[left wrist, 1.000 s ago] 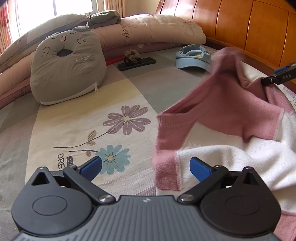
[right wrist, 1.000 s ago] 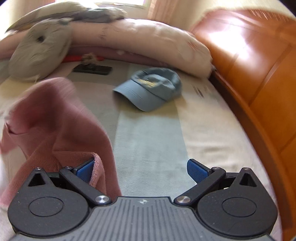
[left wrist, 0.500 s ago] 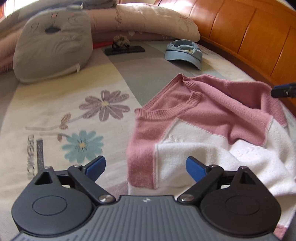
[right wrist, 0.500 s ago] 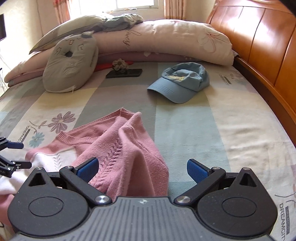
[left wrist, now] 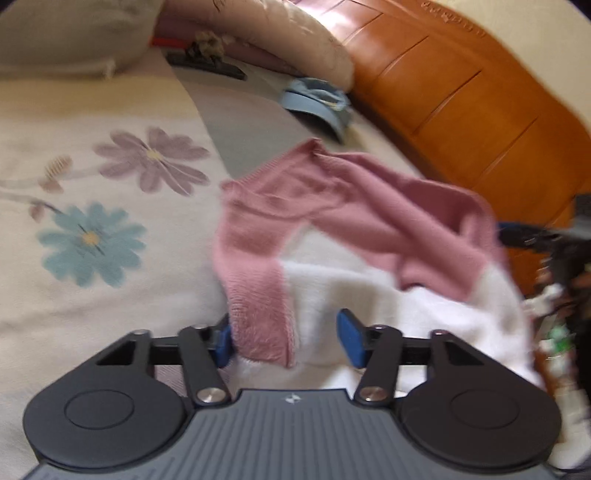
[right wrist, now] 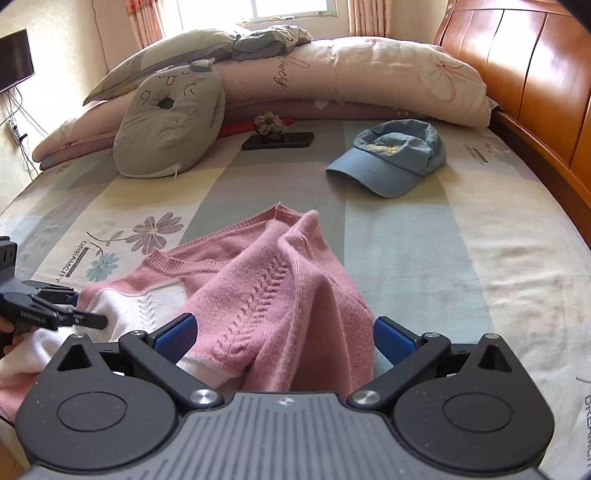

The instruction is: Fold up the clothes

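Sweater [right wrist: 266, 295] crumpled mid-bed, unfolded | left gripper [left wrist: 284, 338] half-closing astride hem, for spreading | right gripper [right wrist: 282, 336] agape, gripping nothing.

- Daylight enters through window [right wrist: 291, 9], overexposed to white.
- Glare streaks on headboard [right wrist: 532, 77].
- Right wrist view sharp; soft shadow under cap [right wrist: 391, 158].
- Left wrist view motion-blurred throughout; sweater [left wrist: 354, 221] smeared.
- Fisheye bends edges; corners vignette dark.
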Motion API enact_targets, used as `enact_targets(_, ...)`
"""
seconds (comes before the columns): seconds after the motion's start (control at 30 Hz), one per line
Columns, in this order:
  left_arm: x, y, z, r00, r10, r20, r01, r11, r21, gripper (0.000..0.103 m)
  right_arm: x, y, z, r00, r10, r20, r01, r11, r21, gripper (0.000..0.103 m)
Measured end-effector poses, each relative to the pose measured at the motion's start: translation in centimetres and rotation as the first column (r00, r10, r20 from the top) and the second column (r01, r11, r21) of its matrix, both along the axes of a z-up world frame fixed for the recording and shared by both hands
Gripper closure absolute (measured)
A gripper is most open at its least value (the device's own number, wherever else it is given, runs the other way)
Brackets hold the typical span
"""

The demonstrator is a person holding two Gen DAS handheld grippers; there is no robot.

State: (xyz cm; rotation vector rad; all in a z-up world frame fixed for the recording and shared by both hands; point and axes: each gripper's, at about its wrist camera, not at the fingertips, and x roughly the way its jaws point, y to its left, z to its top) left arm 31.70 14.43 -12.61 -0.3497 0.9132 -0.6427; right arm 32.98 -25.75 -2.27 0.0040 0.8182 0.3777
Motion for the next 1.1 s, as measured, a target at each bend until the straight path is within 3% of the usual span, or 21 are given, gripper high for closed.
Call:
enact_targets(0.17,-0.2,2.5,-1.7,0.996,0.049,-0.077,-0.058,0.991,-0.121,0.077,-0.6,-0.5,-0.9,1.0,-0.012,-0.018,0.012,1.0,-0.008,0.0)
enact_targets(0.23,0.1,3.0,-2.4,0.99,0.083,-0.112,-0.1,0.981,-0.163,0.082,-0.7,-0.5,-1.3,0.999,-0.02,-0.028,0.02,1.0,-0.009,0.0)
enact_targets(0.37,-0.1,1.5,-0.9,0.995,0.095,-0.041,-0.097,0.994,-0.042,0.089,-0.8,-0.3,-1.1,0.999,-0.026,-0.019,0.026,1.0,-0.01,0.0)
enact_targets(0.5,0.8,2.6,1.7,0.985,0.169,0.017,-0.17,0.984,0.06,0.091,-1.1,-0.1,-0.2,1.0,-0.017,0.003,0.017,1.0,-0.017,0.0)
enact_targets(0.67,3.2,4.7,3.7,0.969,0.245,0.042,-0.248,0.945,0.211,0.091,-0.8,0.5,0.5,1.0,0.0,0.025,0.0,1.0,-0.017,0.0)
enact_targets(0.83,7.0,6.5,4.6,0.944,0.324,0.06,-0.324,0.884,0.338,0.091,0.2,1.2,0.8,0.999,0.02,0.034,-0.019,0.999,-0.027,0.001)
enact_targets(0.97,10.4,6.8,4.8,0.935,0.349,0.067,-0.347,0.855,0.386,0.091,1.6,1.8,0.7,0.999,0.035,0.031,-0.033,0.998,-0.06,0.01)
enact_targets(1.1,12.3,5.0,3.5,0.942,0.335,0.036,-0.314,0.833,0.455,0.09,3.6,2.3,0.3,0.999,0.027,0.019,-0.025,0.995,-0.098,0.019)
